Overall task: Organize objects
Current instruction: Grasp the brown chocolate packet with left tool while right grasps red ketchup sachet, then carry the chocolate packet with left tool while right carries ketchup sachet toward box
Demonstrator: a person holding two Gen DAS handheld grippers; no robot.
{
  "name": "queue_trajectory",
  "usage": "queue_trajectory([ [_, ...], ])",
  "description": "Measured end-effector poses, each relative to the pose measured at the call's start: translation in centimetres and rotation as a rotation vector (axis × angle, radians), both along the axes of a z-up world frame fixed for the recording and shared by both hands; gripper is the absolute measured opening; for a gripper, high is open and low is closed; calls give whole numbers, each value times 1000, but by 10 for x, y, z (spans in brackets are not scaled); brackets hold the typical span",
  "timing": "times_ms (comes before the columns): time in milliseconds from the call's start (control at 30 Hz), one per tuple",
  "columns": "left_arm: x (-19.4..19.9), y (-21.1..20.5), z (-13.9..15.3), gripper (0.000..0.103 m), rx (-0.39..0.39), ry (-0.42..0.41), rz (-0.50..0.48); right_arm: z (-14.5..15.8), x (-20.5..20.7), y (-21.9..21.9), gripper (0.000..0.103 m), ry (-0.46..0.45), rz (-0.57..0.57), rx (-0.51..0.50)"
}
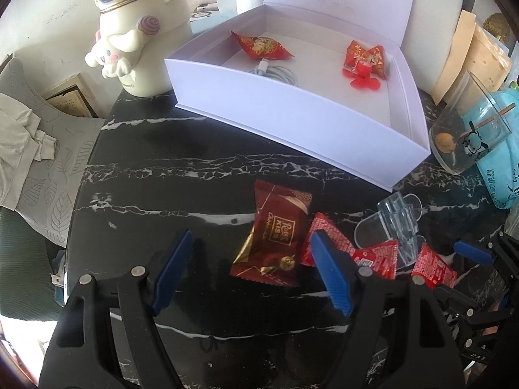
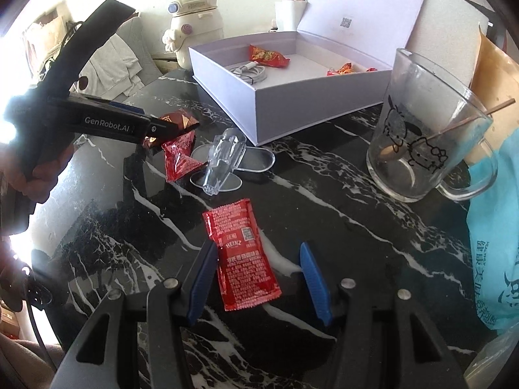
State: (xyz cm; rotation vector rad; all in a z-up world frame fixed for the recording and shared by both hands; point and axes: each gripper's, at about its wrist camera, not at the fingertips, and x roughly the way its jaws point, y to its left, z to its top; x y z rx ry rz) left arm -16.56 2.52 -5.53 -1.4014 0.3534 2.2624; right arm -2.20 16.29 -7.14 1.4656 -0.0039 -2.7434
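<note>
Ketchup packet point(image 2: 244, 256) between parted right fingers point(image 2: 202, 280), flat on table point(image 2: 340, 201)

Taking the open white box point(image 1: 292, 120) as the mark: the black tabletop point(image 1: 155, 175) in front of its near wall lies bare, a wide lane for tongs. Nearer than that lane, a chocolate wrapper point(image 1: 275, 233), red ketchup packets point(image 2: 243, 253) and a clear plastic piece point(image 2: 223, 159) crowd the surface. A cream bottle point(image 1: 146, 39) blocks the box's left end, a glass mug point(image 2: 428, 142) its right.
</note>
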Motion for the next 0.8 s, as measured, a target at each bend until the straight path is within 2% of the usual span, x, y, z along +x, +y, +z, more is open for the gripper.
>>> queue_trajectory([
  [67, -2, 3, -1, 74, 1, 7, -3, -1, 0, -1, 52, 6, 4, 11],
  [133, -4, 5, -3, 74, -11, 20, -1, -1, 0, -1, 46, 15, 1, 9],
  [167, -5, 6, -4, 73, -19, 24, -2, -1, 0, -1, 39, 20, -5, 13],
  [200, -6, 6, -6, 70, -19, 25, -8, -1, 0, -1, 31, 23, -10, 18],
  [267, -4, 5, -5, 62, 11, 32, -20, -1, 0, -2, 29, 26, -15, 26],
  [400, 6, 12, -2, 40, -1, 63, -71, -1, 0, -2, 23, 35, -11, 25],
  [467, 10, 20, -1, 33, -16, 77, -96, 0, 0, 1, 21, 36, -25, 4],
  [600, 17, 26, 0, 31, -53, 94, -114, 1, 1, 5, 19, 34, -39, -35],
  [800, 26, 24, 3, 31, -52, 85, -116, 6, 9, 5, 18, 56, -43, -65],
])
